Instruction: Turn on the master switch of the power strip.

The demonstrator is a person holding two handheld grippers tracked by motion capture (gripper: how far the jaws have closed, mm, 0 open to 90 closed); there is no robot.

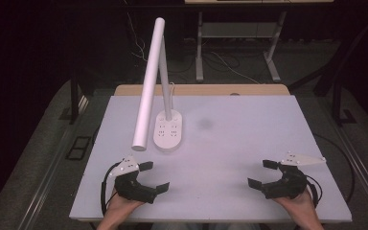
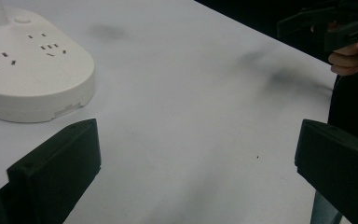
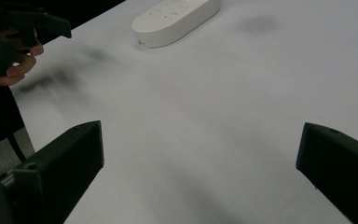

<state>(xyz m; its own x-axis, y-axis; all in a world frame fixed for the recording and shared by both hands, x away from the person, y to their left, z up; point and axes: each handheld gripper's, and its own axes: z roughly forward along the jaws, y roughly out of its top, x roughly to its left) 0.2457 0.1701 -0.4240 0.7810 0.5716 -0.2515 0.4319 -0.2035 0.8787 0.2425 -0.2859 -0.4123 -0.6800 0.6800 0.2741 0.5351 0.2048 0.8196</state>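
A white desk lamp [image 1: 151,81] stands at the back left of the white table [image 1: 239,143], its oval base [image 1: 168,130] carrying several sockets. The base [image 2: 32,70] is ahead and to the left in the left gripper view and far off as the base [image 3: 175,16] in the right gripper view. My left gripper [image 1: 153,176] rests open near the front left edge, held by a hand, nothing between its jaws. My right gripper [image 1: 262,173] rests open near the front right edge, also empty. Each gripper's jaws point toward the table's middle.
A wooden strip [image 1: 201,89] runs along the table's back edge. Beyond it are a dark floor, cables and the metal legs of another desk [image 1: 200,48]. A faint grey smudge [image 1: 204,124] marks the table right of the lamp base.
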